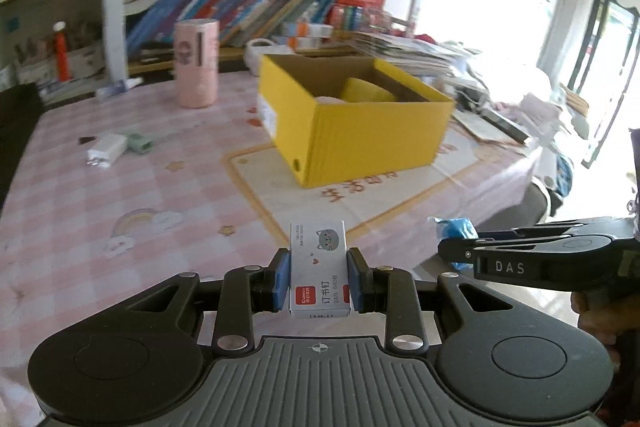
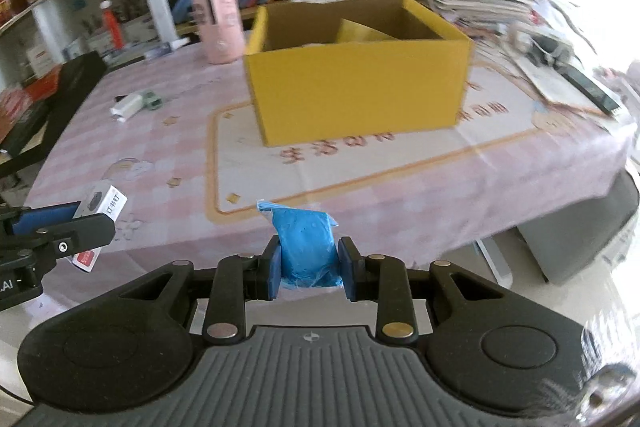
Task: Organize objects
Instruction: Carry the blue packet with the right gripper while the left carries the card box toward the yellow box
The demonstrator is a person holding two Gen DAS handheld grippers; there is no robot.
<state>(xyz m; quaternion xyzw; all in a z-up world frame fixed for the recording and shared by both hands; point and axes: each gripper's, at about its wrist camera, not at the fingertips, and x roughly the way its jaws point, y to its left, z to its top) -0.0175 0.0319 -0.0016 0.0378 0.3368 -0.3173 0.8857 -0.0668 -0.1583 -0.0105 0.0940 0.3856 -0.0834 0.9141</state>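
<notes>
Carry step, both loads held above the desk (image 1: 80,195) edge, well short of the yellow box (image 1: 376,135). Left gripper (image 1: 319,277) fingers clamp a staple box (image 1: 318,251); right gripper (image 2: 306,269) fingers pinch a blue packet (image 2: 306,247). Next, likely: lift over the box's near wall, release inside. Pink cylinder (image 1: 197,63), white charger (image 1: 105,149) lie left of the box, off the path.

The left gripper (image 1: 319,281) is built of black linkage arms pinned with silver round screws, and its fingers (image 1: 281,281) are faced with blue pads. A grey ribbed plate with a crosshair mark lies behind. The right gripper (image 2: 307,269) is made alike; seen from the left wrist view, white letters "DAS" are printed on it.
</notes>
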